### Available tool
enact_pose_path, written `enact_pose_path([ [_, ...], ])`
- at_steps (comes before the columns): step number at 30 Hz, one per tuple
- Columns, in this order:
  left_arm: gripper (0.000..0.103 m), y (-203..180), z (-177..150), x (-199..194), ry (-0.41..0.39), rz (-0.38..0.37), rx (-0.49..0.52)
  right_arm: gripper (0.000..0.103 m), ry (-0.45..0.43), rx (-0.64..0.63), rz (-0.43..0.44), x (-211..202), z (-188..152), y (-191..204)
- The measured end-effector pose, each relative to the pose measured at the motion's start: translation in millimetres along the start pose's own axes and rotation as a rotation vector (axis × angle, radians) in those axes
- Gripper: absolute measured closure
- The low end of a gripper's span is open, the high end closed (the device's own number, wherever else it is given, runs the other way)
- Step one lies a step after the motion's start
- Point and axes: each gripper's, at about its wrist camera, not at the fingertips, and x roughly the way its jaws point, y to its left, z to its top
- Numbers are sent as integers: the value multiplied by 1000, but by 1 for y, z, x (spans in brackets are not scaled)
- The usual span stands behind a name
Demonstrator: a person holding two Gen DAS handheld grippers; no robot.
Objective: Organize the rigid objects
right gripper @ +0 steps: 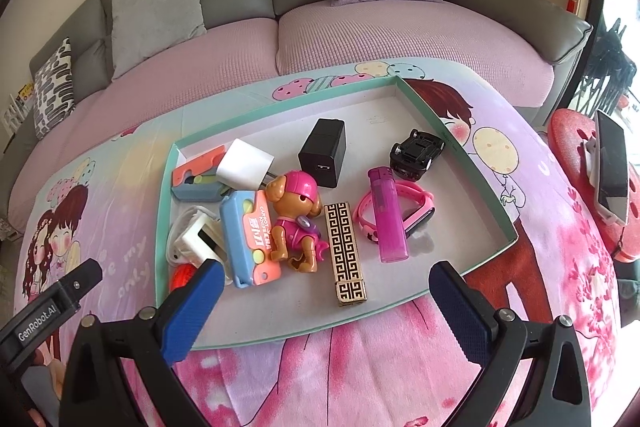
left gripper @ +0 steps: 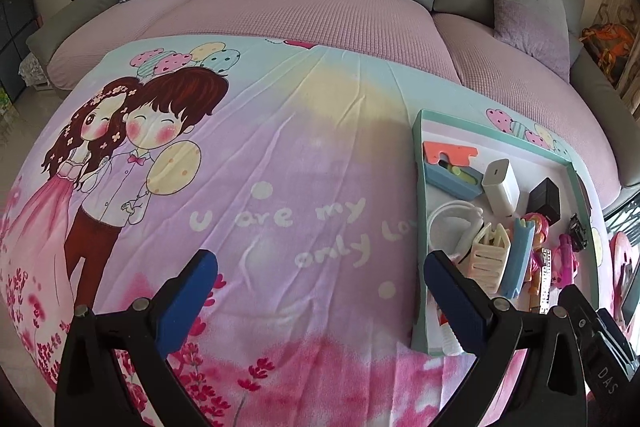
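Appearing near complete: rigid objects lying gathered inside the teal tray, cartoon cloth beside it bare; tidier arrangement possibly remaining. Left gripper and right gripper both spread wide, pinching nothing. Right wrist view revealing purple lighter, toy dog and black charger plainly; left wrist view crowding these at its edge.

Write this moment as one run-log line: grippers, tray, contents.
left gripper: open, empty | right gripper: open, empty | tray: on blanket | inside: toy dog, lighter, black charger, toy car
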Motion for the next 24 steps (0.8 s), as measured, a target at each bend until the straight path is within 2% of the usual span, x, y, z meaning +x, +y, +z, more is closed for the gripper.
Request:
enact_pose_path([
  [2, 0, 0, -5, -2, 8, 22, 13, 0, 6, -6, -2, -1, -2, 1],
  [8, 0, 6, -16, -7, 23, -8, 20, 0, 27, -20, 25, 0, -9, 6],
  [13, 0, 12, -21, -5, 39, 46, 42, 0, 57, -53, 9, 5, -16, 12],
  [24, 0, 22, -21, 1, 65, 55, 41, 0, 77, -87, 11, 10, -17, 21],
])
